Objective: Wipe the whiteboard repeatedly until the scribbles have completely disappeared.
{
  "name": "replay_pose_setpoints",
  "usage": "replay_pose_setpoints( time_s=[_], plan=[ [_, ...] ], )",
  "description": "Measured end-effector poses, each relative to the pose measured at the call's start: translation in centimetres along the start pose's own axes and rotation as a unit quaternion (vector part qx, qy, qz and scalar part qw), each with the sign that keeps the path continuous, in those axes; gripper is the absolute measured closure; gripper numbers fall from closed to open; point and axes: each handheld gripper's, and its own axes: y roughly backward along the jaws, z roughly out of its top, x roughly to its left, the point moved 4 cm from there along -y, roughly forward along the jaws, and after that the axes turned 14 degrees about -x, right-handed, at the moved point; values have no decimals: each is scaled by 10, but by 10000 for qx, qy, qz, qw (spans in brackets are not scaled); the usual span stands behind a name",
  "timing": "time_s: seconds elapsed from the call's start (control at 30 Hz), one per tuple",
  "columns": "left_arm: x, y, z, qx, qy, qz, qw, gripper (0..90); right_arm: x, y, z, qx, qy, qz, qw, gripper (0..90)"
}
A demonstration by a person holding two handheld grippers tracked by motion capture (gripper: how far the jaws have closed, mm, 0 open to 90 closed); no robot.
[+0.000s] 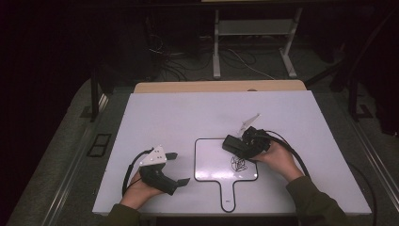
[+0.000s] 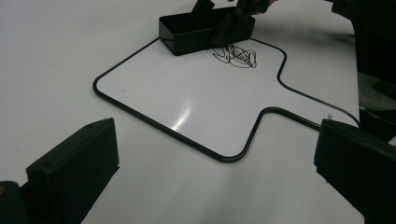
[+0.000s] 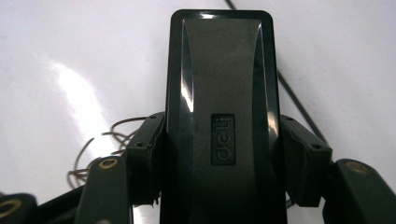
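One white table [image 1: 188, 113], carrying one paddle-shaped whiteboard [image 1: 211, 165] with a black rim, handle toward 6 o'clock. One black scribble [image 1: 239, 163] toward 3 o'clock on the board. One black eraser [image 3: 222, 116], branded "deli", resting on the board's 1 o'clock corner, just beside the scribble. Right gripper [image 1: 244, 143], held in one hand [image 1: 277, 157], clamped on the eraser's two long sides. Left gripper [image 1: 176, 167] at 8 o'clock of the board, off its rim, jaws spread wide, holding nothing.
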Motion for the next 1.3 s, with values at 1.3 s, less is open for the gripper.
replay_pose_setpoints(
  time_s=[1.3],
  plan=[
    [-1, -1, 1, 0, -20, 0, 10000, 0, 56, 0, 3, 113, 706, 592, 9957, 385]
  ],
)
